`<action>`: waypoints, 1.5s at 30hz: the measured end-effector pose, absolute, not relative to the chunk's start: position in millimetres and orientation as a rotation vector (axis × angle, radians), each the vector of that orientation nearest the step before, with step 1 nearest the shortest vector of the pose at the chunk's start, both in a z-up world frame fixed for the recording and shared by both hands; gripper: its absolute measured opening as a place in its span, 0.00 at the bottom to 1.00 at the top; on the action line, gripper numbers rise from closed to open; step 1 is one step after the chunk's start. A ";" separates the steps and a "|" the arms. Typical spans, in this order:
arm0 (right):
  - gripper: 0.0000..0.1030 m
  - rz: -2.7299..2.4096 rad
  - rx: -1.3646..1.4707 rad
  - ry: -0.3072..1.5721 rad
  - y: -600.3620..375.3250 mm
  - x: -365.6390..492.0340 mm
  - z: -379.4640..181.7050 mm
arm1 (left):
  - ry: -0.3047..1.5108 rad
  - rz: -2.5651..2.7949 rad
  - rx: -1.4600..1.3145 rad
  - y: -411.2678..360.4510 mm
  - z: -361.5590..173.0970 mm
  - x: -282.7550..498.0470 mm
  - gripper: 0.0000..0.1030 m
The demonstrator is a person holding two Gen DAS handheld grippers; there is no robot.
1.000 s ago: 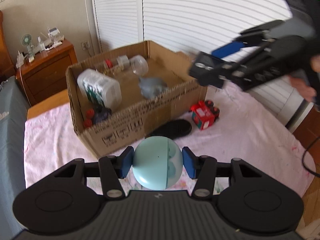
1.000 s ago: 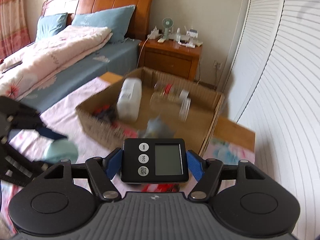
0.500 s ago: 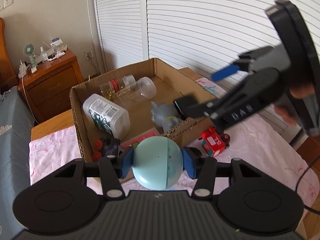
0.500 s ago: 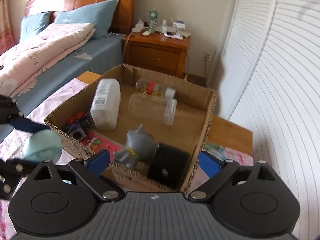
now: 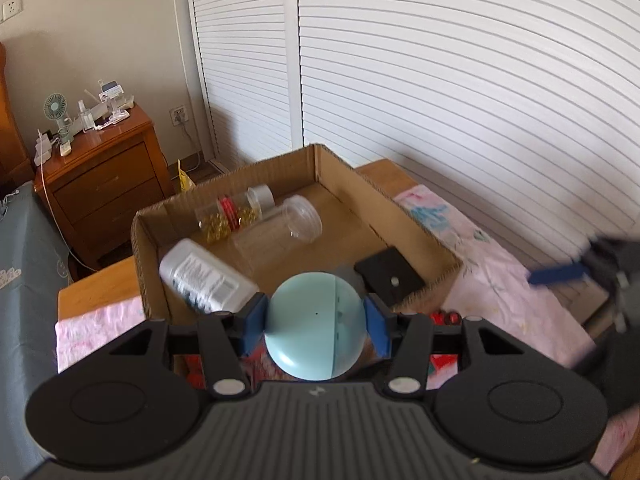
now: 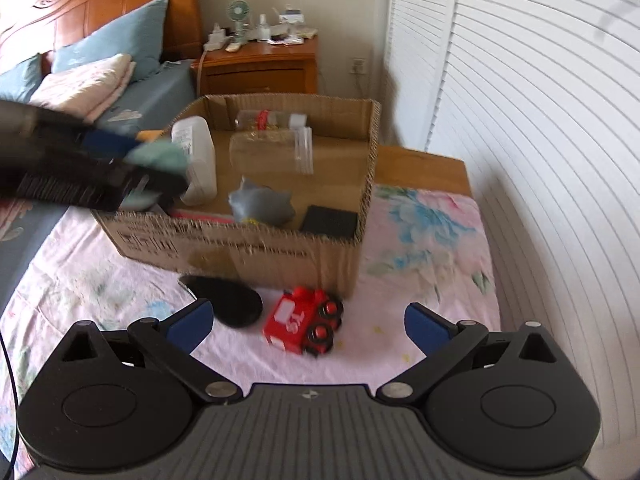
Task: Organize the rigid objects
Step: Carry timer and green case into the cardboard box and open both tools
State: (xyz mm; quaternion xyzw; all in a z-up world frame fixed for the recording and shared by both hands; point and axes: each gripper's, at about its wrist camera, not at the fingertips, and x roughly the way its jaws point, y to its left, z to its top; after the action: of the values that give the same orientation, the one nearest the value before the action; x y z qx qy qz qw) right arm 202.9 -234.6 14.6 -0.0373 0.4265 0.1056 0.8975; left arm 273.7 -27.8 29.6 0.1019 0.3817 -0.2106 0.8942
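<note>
We note the left hand-held gripper (image 5: pixel 315 318) clenched on a smooth pale-blue ball (image 5: pixel 316 326), held above the near wall of the corrugated cardboard box (image 6: pixel 256 250). The right hand-held gripper (image 6: pixel 306 326) is released, jaws wide, over the floral pink cloth (image 6: pixel 432 240). Inside the box lie a white bottle (image 5: pixel 206 278), clear jar (image 5: pixel 280 232), grey figure (image 6: pixel 262 202) and flat black timer (image 6: pixel 330 222). A boxy red toy truck (image 6: pixel 304 322) and a black oval object (image 6: pixel 230 300) sit just outside.
</note>
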 end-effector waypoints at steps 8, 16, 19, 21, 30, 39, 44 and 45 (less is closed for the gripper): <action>1.00 0.190 -0.012 0.873 -232.7 179.5 10.2 | 0.823 -0.413 0.214 -56.8 24.8 316.4 0.50; 1.00 0.156 0.034 0.852 -237.5 171.8 10.7 | 0.790 -0.357 0.241 -72.0 16.4 338.4 0.72; 1.00 0.148 0.055 0.853 -240.5 170.4 9.7 | 0.777 -0.352 0.245 -71.7 18.5 334.4 0.85; 1.00 0.138 0.056 0.852 -241.2 168.9 9.9 | 0.788 -0.352 0.233 -69.5 20.5 330.9 0.90; 1.00 0.113 0.074 0.823 -242.6 148.3 19.0 | 0.776 -0.336 0.222 -55.4 33.7 289.5 0.92; 1.00 0.089 0.077 0.779 -245.6 111.4 30.1 | 0.741 -0.313 0.193 -36.1 42.8 227.4 0.95; 1.00 0.084 0.078 0.739 -249.9 84.2 37.6 | 0.750 -0.292 0.175 -28.8 37.5 196.7 0.96; 1.00 0.080 0.084 0.735 -250.7 80.6 38.8 | 0.754 -0.292 0.172 -27.7 35.9 191.4 0.96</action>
State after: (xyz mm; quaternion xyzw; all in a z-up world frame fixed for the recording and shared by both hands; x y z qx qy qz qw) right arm 80.6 -250.7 38.8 0.0410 0.3589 0.0391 0.9317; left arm 191.4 -27.7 35.9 0.0835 0.3662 -0.1419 0.9159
